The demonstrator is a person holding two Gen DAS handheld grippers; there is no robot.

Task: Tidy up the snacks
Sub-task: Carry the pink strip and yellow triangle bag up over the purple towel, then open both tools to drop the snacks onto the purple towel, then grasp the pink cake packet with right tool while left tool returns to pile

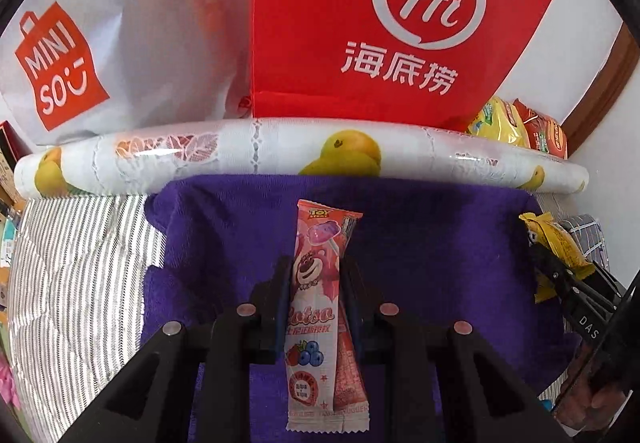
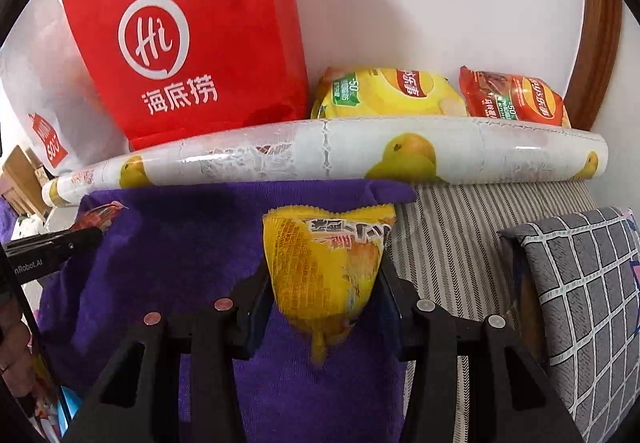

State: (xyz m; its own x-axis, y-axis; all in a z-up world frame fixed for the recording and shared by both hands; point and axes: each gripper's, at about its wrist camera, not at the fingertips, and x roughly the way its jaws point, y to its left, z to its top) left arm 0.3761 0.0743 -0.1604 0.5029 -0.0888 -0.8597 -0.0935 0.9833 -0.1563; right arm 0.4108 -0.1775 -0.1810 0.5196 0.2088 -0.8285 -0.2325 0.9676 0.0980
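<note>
My left gripper (image 1: 316, 275) is shut on a long pink Lotso snack packet (image 1: 316, 307) and holds it above a purple towel (image 1: 432, 251). My right gripper (image 2: 324, 275) is shut on a yellow snack packet (image 2: 324, 271) over the towel's right edge (image 2: 160, 243). In the left wrist view the right gripper (image 1: 560, 271) with its yellow packet (image 1: 560, 243) shows at the right edge. In the right wrist view the left gripper (image 2: 80, 237) with its pink packet (image 2: 102, 213) shows at the left. A red Haidilao bag (image 1: 380, 23) and a white Miniso bag (image 1: 120, 43) stand at the back.
A rolled fruit-print sheet (image 1: 280, 151) lies across the far edge of the towel. Behind it, right of the red bag (image 2: 192, 43), lie a yellow chip bag (image 2: 388, 95) and a red chip bag (image 2: 516, 99). A striped cover (image 2: 460, 227) and a grey checked cushion (image 2: 580, 303) are at the right.
</note>
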